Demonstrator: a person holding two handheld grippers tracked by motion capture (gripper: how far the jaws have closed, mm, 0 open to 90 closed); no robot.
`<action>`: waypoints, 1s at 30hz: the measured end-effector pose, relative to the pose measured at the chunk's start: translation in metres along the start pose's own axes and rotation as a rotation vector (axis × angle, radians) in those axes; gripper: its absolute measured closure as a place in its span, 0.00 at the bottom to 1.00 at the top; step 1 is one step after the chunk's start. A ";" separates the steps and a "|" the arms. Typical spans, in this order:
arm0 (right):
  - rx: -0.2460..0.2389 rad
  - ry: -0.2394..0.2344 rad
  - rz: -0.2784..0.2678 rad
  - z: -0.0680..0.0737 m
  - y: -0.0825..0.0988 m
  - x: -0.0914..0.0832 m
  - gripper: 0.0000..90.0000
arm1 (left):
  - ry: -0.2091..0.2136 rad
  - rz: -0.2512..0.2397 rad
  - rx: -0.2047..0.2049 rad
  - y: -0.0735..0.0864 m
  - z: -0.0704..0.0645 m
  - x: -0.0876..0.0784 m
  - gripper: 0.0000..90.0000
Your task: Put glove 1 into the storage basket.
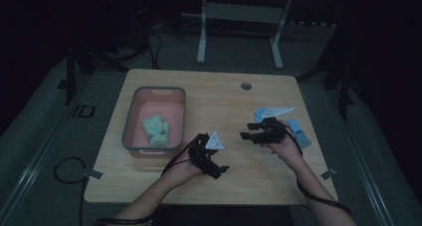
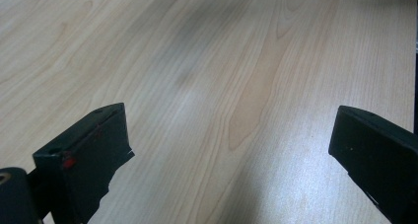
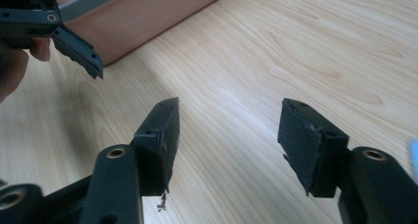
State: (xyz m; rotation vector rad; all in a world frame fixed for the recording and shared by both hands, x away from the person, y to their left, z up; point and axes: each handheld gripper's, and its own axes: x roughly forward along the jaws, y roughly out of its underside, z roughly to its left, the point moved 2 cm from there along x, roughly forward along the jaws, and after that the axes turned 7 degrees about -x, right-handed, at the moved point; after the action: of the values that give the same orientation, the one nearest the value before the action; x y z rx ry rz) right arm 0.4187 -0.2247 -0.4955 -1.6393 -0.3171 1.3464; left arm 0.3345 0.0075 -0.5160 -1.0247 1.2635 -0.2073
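A pale blue cloth (image 1: 297, 131) lies flat near the table's right edge, beside the right hand.

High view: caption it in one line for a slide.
Two hand-held grippers, left and right, hover empty over the table beside a pink bin holding cloth.

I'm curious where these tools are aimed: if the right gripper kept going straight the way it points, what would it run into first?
Probably the bare wooden table: the right gripper tilts down toward it with open, empty jaws. The pink bin lies farther off to one side, so likely missed.
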 end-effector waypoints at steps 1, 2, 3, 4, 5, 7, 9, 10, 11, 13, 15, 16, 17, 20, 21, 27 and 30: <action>0.002 0.002 0.001 -0.002 0.003 -0.003 0.47 | 0.003 -0.007 -0.009 0.002 0.000 0.001 0.02; 0.004 0.010 0.002 -0.003 0.006 -0.005 0.47 | 0.003 -0.007 -0.009 0.002 0.000 0.001 0.02; 0.009 0.019 0.003 -0.004 0.009 -0.008 0.48 | 0.008 -0.015 -0.015 0.007 -0.001 0.004 0.02; 0.009 0.019 0.003 -0.004 0.009 -0.008 0.48 | 0.008 -0.015 -0.015 0.007 -0.001 0.004 0.02; 0.015 0.022 0.005 -0.006 0.012 -0.010 0.48 | 0.000 -0.019 -0.017 0.011 -0.001 0.006 0.02; 0.016 0.044 0.022 -0.009 0.021 -0.016 0.48 | -0.011 -0.021 -0.013 0.016 -0.002 0.009 0.02; 0.011 0.071 0.026 -0.013 0.027 -0.021 0.51 | -0.020 -0.034 -0.016 0.021 -0.003 0.011 0.02; 0.014 0.079 0.032 -0.015 0.030 -0.023 0.51 | -0.017 -0.040 -0.022 0.024 -0.002 0.011 0.02; 0.020 0.086 0.034 -0.017 0.033 -0.025 0.51 | -0.018 -0.048 -0.029 0.026 -0.002 0.012 0.02; 0.024 0.110 0.039 -0.022 0.039 -0.030 0.54 | -0.032 -0.039 -0.023 0.031 -0.002 0.012 0.02; 0.039 0.134 0.043 -0.028 0.045 -0.034 0.58 | -0.034 -0.036 -0.021 0.035 -0.002 0.012 0.02; 0.048 0.146 0.044 -0.031 0.048 -0.036 0.59 | -0.034 -0.039 -0.027 0.036 -0.002 0.012 0.02; 0.061 0.159 0.041 -0.035 0.050 -0.038 0.61 | -0.034 -0.039 -0.027 0.036 -0.002 0.012 0.02; 0.102 0.201 0.042 -0.048 0.055 -0.041 0.68 | -0.037 -0.064 -0.040 0.041 -0.002 0.010 0.02; 0.110 0.214 0.043 -0.052 0.056 -0.041 0.73 | -0.040 -0.082 -0.045 0.045 -0.002 0.010 0.02; 0.134 0.281 0.057 -0.081 0.054 -0.035 0.79 | -0.038 -0.127 -0.050 0.053 -0.002 0.006 0.02; 0.142 0.297 0.064 -0.090 0.053 -0.030 0.79 | -0.038 -0.130 -0.063 0.054 -0.001 0.006 0.02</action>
State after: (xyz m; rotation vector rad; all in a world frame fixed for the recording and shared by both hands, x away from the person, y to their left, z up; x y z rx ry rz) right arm 0.4671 -0.3181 -0.5243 -1.7115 0.0075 1.1237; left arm 0.3144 0.0337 -0.5591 -1.1609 1.1760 -0.2480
